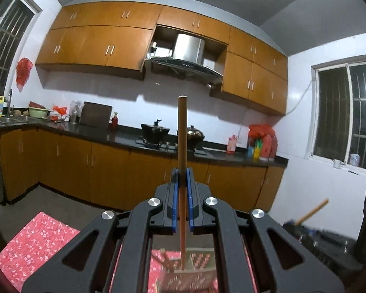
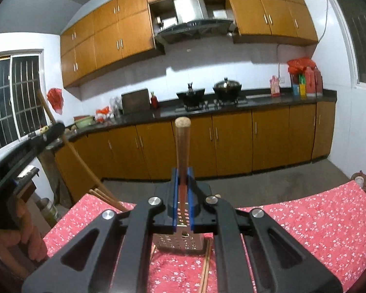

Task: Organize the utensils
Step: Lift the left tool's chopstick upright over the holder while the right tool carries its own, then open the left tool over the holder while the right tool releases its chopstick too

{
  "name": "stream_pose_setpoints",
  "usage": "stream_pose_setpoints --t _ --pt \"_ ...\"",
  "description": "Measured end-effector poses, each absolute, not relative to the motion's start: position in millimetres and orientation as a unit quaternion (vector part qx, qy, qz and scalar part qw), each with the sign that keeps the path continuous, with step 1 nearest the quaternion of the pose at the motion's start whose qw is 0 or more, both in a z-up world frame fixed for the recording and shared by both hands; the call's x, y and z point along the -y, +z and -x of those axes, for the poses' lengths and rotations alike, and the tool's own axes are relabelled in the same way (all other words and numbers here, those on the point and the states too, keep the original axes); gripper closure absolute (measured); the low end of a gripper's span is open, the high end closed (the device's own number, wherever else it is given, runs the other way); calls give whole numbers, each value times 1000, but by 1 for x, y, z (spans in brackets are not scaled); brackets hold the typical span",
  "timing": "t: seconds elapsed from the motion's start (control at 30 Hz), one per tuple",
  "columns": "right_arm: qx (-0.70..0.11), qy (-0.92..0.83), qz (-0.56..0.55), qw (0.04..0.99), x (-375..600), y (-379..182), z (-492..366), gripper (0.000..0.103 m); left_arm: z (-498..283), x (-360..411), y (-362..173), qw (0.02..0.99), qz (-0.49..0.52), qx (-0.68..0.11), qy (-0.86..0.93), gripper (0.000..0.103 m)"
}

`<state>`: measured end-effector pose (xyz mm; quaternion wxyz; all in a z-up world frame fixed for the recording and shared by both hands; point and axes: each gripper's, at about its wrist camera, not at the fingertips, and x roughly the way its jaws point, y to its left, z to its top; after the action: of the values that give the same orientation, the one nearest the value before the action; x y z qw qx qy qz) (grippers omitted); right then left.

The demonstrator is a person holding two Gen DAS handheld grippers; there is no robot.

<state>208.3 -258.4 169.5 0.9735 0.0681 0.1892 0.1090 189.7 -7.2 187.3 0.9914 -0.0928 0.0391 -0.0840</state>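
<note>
- The left gripper (image 1: 182, 175) is clamped on a wooden chopstick (image 1: 182, 131), which stands nearly upright between its blue pads (image 1: 175, 195), the upper end well above the jaws.
- The right gripper (image 2: 182, 175) is likewise closed on a second wooden chopstick (image 2: 182, 144), its rounded end up.
- Both sticks hang above a perforated metal utensil holder (image 2: 178, 241) on the table with the red floral cloth (image 2: 317, 219); the lower tips seem to sit over or just inside its mouth, though I cannot tell which.
- More chopsticks (image 2: 206, 263) lie loose on the cloth beside the holder.
- Judged step: dropping each stick into the holder. Keep them vertical, centre the tips over the opening, lower until inside, then release one at a time so neither tips the holder.
- The kitchen counter (image 2: 256, 101) behind plays no part.
</note>
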Motion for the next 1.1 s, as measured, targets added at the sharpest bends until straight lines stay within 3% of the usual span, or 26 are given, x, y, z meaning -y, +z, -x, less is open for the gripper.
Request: stream_pose_setpoints --t 0.4,0.47,0.5,0.53,0.73,0.83,1.1 --pt "-235 121 -77 961 254 143 -242 94 -232 26 139 988 97 -91 -85 96" --pt "-237 122 -85 960 253 140 -242 86 -233 26 135 987 96 -102 -85 96" --pt "-234 122 -88 960 253 140 -242 73 -232 26 134 986 96 -104 -85 96" --pt "-230 121 -90 961 253 140 -240 66 -231 24 134 986 95 -105 -85 96" --pt "-213 119 -93 965 257 150 -228 66 -224 16 146 986 103 -100 -86 94" --pt "-196 115 -93 969 261 158 -215 66 -212 9 154 986 112 -89 -82 73" --pt "-177 76 -101 976 286 154 -173 66 -174 -15 161 987 118 -75 -80 72"
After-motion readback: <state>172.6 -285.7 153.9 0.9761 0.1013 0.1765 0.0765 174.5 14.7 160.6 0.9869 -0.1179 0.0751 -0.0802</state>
